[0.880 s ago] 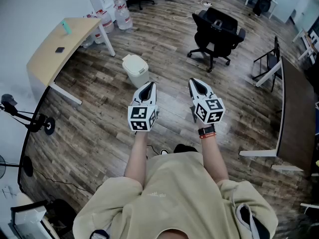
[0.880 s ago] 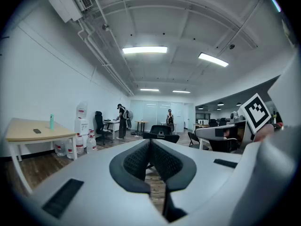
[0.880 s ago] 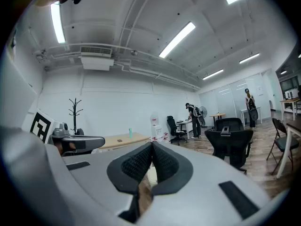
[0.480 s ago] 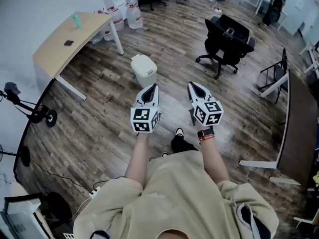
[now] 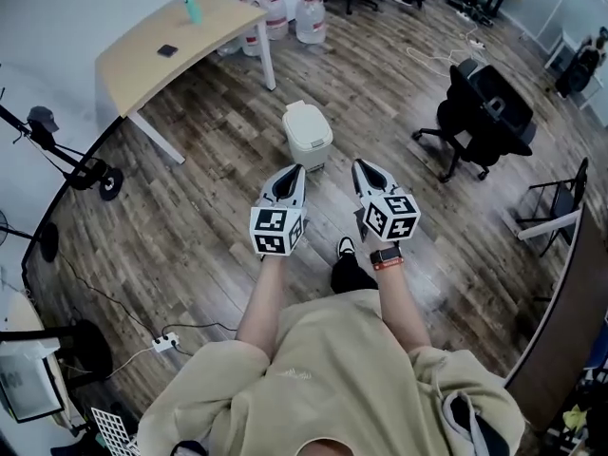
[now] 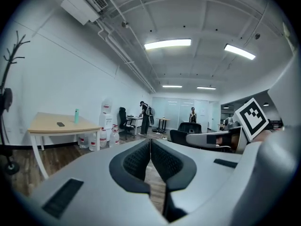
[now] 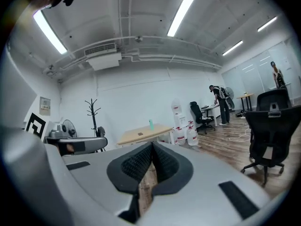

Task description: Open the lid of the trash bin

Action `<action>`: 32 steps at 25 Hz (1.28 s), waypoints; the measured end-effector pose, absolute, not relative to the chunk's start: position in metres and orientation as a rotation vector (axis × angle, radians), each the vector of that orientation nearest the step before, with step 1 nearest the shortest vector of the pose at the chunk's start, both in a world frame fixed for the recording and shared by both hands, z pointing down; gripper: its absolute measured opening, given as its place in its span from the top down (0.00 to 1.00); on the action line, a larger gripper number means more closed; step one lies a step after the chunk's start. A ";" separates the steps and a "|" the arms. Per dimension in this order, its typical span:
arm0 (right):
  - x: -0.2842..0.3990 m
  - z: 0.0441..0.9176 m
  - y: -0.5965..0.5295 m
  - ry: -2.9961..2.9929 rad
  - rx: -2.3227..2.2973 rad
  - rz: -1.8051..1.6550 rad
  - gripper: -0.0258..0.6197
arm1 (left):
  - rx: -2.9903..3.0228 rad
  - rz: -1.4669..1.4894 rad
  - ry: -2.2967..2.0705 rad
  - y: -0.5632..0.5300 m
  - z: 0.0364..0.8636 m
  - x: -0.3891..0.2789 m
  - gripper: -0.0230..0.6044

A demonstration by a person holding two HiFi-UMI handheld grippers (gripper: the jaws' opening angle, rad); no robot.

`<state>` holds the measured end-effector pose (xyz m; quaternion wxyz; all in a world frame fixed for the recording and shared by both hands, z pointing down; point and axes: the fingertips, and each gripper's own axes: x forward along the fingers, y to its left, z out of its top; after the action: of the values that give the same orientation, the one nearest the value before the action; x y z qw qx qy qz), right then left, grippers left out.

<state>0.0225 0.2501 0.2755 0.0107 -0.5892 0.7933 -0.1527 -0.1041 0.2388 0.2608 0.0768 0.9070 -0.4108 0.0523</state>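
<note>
While clenched tip to tip on nothing, held level and side by side at mid-frame in the head view: left claw and right claw, parted by a strip of bare floor.

Same clenched state along the left claw in the left gripper view: ribbed dark pads pressed together at the tips, only a sliver of plank showing below them. Likewise along the right claw in the right gripper view, with nothing between the pads.

Just above the left claw in the head view, and apart from it: white trash bin, upright on the planks, lid down. Bare planks off every edge of the bin, with the widest open stretch toward the right of the frame, as far as a black office chair at upper right.

Tighter on the upper left: white leg and rounded corner of a pale tabletop, near the bin but not touching. On the tabletop, a teal bottle and a small dark flat item.

Past that leg, along the top edge: water jugs. At far left, a wheeled black stand. At lower left, a white power strip with its cable across the planks. At the right edge, a folding chair. Directly below the claws, a shoe.
</note>
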 end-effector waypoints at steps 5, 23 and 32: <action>0.049 0.290 0.160 2.547 -1.742 -0.538 0.94 | 2.647 0.187 -1.329 0.157 0.272 -0.074 0.92; 0.129 0.364 -0.033 2.703 -1.573 -0.773 0.96 | 2.434 0.275 -1.551 -0.018 0.328 0.007 0.92; 0.123 0.410 -0.086 2.729 -1.557 -0.883 0.96 | 2.396 0.307 -1.514 -0.068 0.368 0.004 0.92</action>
<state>0.1230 -0.0857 0.4102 -0.0611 -0.4760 0.8347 -0.2701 0.0039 -0.0680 0.3683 0.1449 0.8315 -0.5256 0.1065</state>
